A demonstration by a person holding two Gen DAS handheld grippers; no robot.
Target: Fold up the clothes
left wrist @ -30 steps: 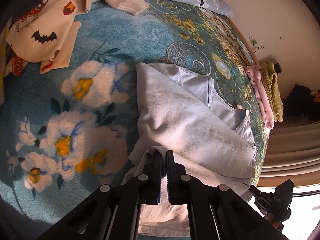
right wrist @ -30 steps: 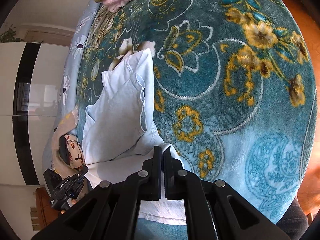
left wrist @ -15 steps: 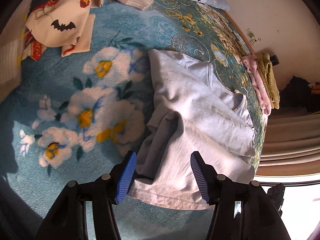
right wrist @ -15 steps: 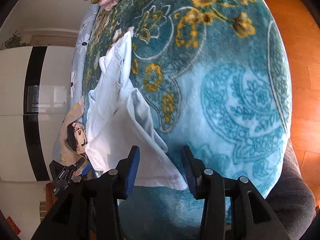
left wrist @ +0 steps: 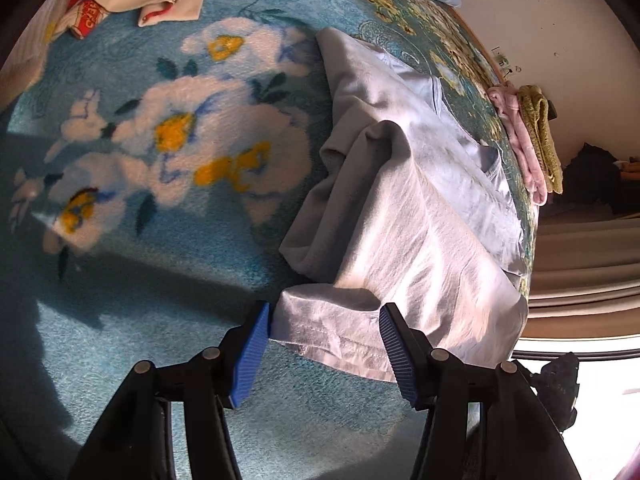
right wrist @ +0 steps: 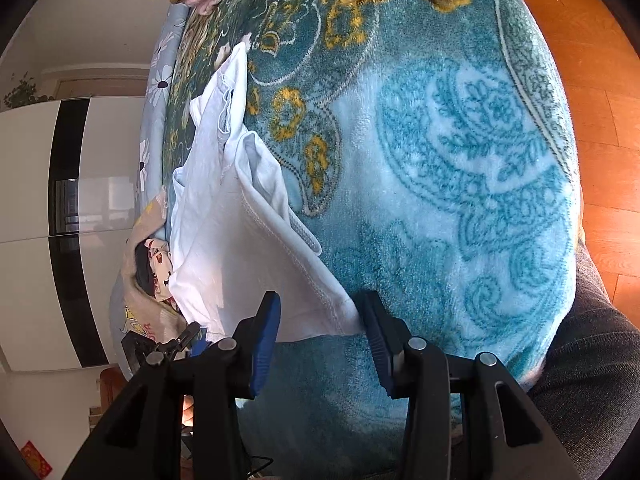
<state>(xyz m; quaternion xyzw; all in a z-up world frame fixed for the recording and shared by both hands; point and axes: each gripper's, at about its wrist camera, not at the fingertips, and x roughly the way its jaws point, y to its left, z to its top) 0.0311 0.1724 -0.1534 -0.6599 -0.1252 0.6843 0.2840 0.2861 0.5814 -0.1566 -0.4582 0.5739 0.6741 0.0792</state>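
- White tee [left wrist: 416, 216] is lying partly folded on the bed's teal floral blanket [left wrist: 160, 240], bunched along its 9 o'clock side, hem nearest the cameras.
- Left claw [left wrist: 324, 350] is sitting spread wide, gripping nothing, hem corner right between its pads.
- Right claw [right wrist: 318, 336] is also spread and empty, at the other hem corner [right wrist: 340, 320].
- My guess: we're between folds. Next grab needs both hem corners pinched evenly, and that bunch is wanting smoothing.
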